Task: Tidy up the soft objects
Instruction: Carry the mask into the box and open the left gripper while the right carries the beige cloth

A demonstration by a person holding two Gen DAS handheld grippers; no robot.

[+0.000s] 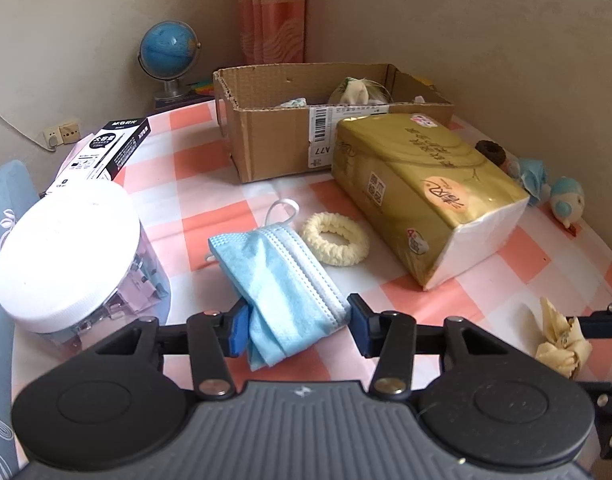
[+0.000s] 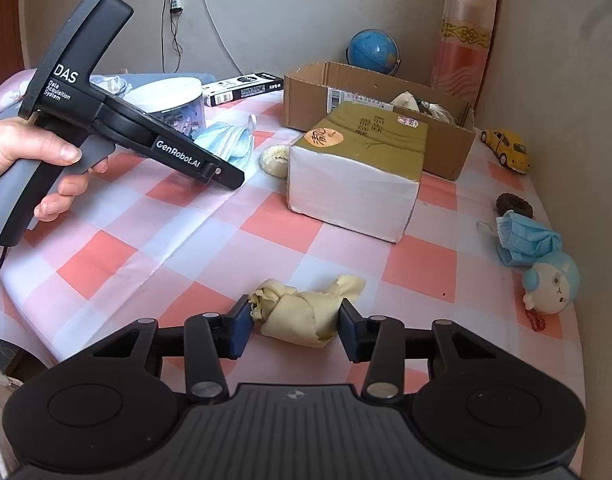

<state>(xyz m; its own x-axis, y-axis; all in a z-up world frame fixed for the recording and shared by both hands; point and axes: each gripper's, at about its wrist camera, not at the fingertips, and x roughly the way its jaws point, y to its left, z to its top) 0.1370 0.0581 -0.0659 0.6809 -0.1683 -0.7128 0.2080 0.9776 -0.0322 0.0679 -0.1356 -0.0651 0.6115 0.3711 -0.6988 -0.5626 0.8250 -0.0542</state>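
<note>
Left tool (image 1: 298,322) pinches the limp mask (image 1: 278,280) near the box (image 1: 266,136); right tool (image 2: 296,330) pinches the soft, light cloth (image 2: 302,312) mid-bundle.

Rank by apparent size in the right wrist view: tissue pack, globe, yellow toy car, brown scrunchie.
1. tissue pack
2. globe
3. yellow toy car
4. brown scrunchie
Car and scrunchie look close; the scrunchie sits nearer the camera, so their order is unsure.

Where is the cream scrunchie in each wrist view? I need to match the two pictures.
Left wrist view: cream scrunchie lies centre, between the blue mask and the gold tissue pack.
Right wrist view: cream scrunchie is partly hidden at upper centre, left of the tissue pack.
Shared landmark: cardboard box behind it.
</note>
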